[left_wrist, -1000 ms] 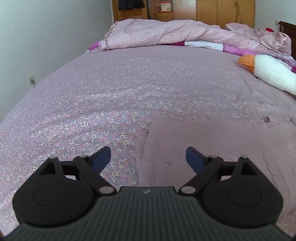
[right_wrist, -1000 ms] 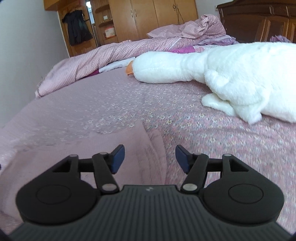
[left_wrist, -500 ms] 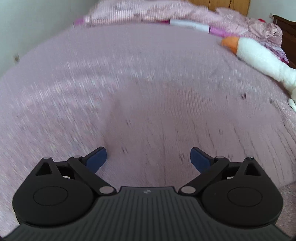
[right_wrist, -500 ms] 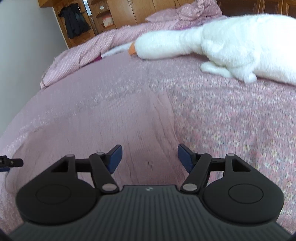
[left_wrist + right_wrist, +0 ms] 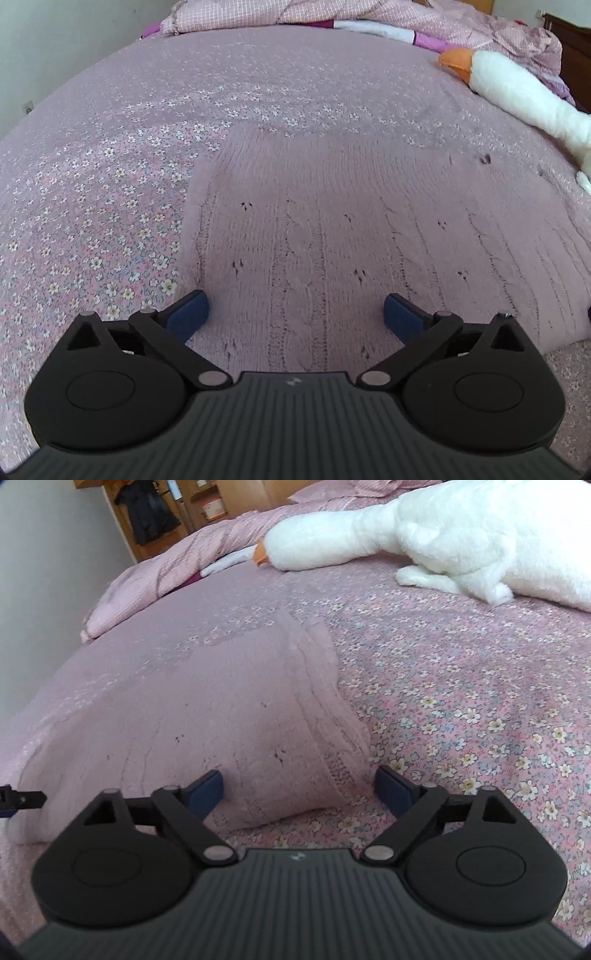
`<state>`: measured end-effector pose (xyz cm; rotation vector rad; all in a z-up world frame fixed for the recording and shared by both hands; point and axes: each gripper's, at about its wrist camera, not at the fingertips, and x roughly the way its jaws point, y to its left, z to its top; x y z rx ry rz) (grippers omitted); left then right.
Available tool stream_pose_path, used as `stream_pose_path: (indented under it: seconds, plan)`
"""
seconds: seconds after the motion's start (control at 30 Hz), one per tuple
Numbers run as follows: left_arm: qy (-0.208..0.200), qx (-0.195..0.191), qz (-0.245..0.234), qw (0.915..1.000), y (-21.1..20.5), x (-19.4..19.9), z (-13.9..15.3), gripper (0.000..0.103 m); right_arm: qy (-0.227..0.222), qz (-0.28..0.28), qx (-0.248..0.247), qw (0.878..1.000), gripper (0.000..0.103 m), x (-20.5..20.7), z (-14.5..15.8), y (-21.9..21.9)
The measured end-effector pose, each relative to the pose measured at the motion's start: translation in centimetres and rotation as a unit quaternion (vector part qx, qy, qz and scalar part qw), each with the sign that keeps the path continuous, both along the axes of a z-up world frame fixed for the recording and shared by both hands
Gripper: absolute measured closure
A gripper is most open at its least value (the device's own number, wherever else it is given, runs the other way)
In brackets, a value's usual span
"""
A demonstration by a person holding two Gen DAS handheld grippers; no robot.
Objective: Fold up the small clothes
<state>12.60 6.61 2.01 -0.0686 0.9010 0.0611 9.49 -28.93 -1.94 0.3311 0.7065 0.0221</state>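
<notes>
A pale pink knitted sweater (image 5: pixel 369 229) lies flat on the flowered bedspread (image 5: pixel 110 206). My left gripper (image 5: pixel 295 314) is open low over the sweater's near left part, its blue pads straddling the knit with nothing clamped. In the right wrist view the same sweater (image 5: pixel 207 716) shows its right edge, where a sleeve is folded in. My right gripper (image 5: pixel 297 786) is open around the sweater's near right corner. A tip of the left gripper (image 5: pixel 22 799) pokes in at the far left edge of the right wrist view.
A big white plush goose (image 5: pixel 424 542) with an orange beak (image 5: pixel 456 64) lies on the bed's right side. A bunched pink checked duvet (image 5: pixel 332 14) sits at the head of the bed. Wooden wardrobes (image 5: pixel 207 502) and a hanging dark coat (image 5: pixel 147 517) stand behind. A white wall (image 5: pixel 55 44) is at left.
Both grippers have moved forward and tilted down over the sweater, which now fills more of each view. Both stay open, and the right one has opened wider. The sweater has not moved.
</notes>
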Motion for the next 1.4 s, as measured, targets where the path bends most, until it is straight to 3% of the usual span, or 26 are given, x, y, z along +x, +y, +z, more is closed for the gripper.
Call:
stream_pose_path:
  seconds: [0.13,0.23,0.3,0.4,0.47,0.53,0.6,0.63,0.67,0.77,0.9,1.07,1.2,1.23,1.33,1.4]
  plan:
    - [-0.003,0.029,-0.014,0.9995,-0.7,-1.2,0.4,0.0,-0.001,-0.008,0.035,0.999,0.012,-0.9,0.7,-0.9]
    - [-0.034,0.073,-0.011,0.9967,-1.1,-2.8,1.3,0.0,-0.054,-0.033,0.062,0.996,0.012,-2.6,2.1,-1.9]
    - [-0.049,0.088,-0.012,0.9948,-1.0,-3.5,2.0,0.0,-0.089,-0.024,0.046,0.995,0.013,-3.0,3.1,-1.9]
    - [-0.061,0.088,-0.004,0.9943,-0.3,-4.0,2.7,0.0,-0.099,-0.001,0.012,0.995,0.018,-1.7,3.7,-1.7]
    - [-0.066,0.08,0.007,0.9946,0.3,-4.2,3.1,0.0,-0.089,0.008,0.016,0.996,0.028,-0.1,3.3,-1.9]
    - [-0.07,0.073,0.014,0.9947,0.7,-4.3,3.2,0.0,-0.072,0.011,0.026,0.997,0.03,1.8,2.5,-2.1]
    - [-0.076,0.069,0.028,0.9943,1.3,-4.4,3.3,0.0,-0.052,0.01,0.022,0.998,0.055,2.9,1.8,-2.1]
    - [-0.08,0.066,0.035,0.994,1.7,-4.6,3.4,0.0,-0.042,0.015,0.025,0.999,0.076,3.3,1.5,-2.1]
    - [-0.084,0.063,0.039,0.9937,2.0,-4.7,3.5,0.0,-0.042,0.019,0.031,0.998,0.088,3.2,1.5,-2.0]
    - [-0.089,0.055,0.048,0.9934,3.1,-4.4,3.6,0.0,-0.061,0.025,0.053,0.996,0.094,1.7,2.0,-2.6]
    - [-0.088,0.038,0.056,0.9938,4.2,-4.2,3.5,0.0,-0.074,-0.004,0.063,0.995,0.094,-0.4,2.4,-4.7]
    - [-0.068,0.03,0.057,0.9956,5.1,-3.7,2.3,0.0,-0.034,0.006,0.067,0.997,0.093,-0.2,0.2,-5.7]
    - [-0.066,0.024,0.053,0.9961,5.5,-3.8,1.7,0.0,-0.059,0.001,0.071,0.996,0.091,-0.2,1.1,-5.2]
    - [-0.069,0.026,0.051,0.996,5.5,-3.9,1.7,0.0,-0.064,0.0,0.065,0.996,0.086,-0.1,1.6,-5.0]
    - [-0.072,0.032,0.045,0.9959,5.4,-3.9,1.7,0.0,-0.079,0.003,0.039,0.996,0.049,1.4,2.7,-4.4]
    - [-0.073,0.034,0.041,0.9959,5.2,-3.8,1.6,0.0,-0.084,0.012,0.027,0.996,0.048,3.3,3.1,-4.2]
